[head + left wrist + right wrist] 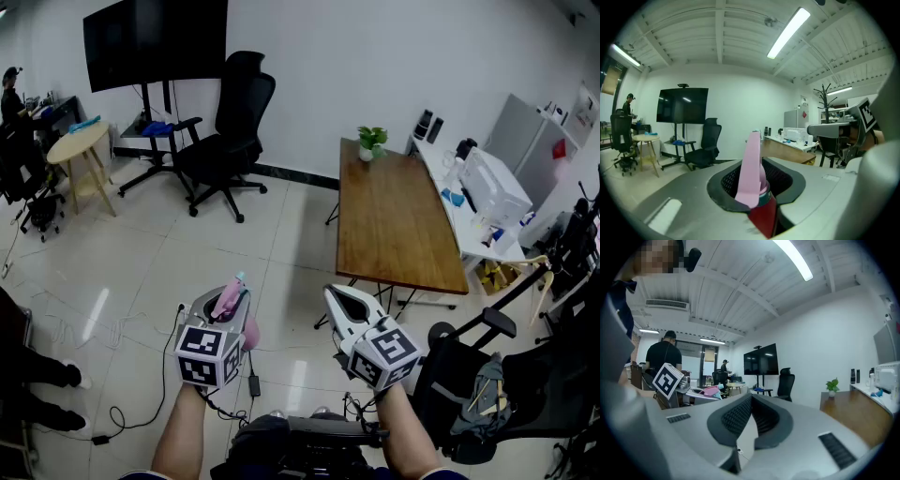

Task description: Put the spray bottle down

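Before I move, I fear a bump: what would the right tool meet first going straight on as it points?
Nothing near: the right tool faces open floor. Far ahead, the black office chair likely comes first, though depth is unclear.

spray bottle (752, 176): body hidden behind jaws, only top shows | person (11, 92) far left: too small

Office — wooden desk (394, 216), swivel chair (230, 131), wall screen (155, 37)

The left gripper (230, 298) and right gripper (337, 298) are pale grey shells with black ribbed pads (733, 418). At six o'clock each bears a black-and-white marker cube (204, 354)
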### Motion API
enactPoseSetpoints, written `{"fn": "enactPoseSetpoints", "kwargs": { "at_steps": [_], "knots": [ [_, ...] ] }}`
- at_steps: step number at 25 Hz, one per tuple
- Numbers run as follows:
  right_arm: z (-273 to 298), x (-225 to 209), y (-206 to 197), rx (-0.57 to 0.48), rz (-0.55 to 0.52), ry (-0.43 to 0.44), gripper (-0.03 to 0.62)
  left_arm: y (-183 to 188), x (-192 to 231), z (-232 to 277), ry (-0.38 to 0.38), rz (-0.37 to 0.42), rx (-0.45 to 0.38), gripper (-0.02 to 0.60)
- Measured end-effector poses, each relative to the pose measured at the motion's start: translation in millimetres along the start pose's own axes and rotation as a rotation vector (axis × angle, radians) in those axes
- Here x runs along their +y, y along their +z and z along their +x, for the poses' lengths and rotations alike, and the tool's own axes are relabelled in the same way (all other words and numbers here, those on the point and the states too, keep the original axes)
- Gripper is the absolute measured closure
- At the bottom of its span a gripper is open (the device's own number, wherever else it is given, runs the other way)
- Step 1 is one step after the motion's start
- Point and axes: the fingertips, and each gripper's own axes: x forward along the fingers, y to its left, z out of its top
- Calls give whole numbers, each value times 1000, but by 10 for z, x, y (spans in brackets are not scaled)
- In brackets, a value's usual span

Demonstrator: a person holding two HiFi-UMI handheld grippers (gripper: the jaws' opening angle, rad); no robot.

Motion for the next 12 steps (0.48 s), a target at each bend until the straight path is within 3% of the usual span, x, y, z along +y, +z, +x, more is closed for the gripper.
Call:
{"fn": "enactPoseSetpoints", "kwargs": {
  "at_steps": [12],
  "knots": [
    [-261,-603,-68,0,35,-108,589,149,-480,584,-111,37,9,472]
  ]
}}
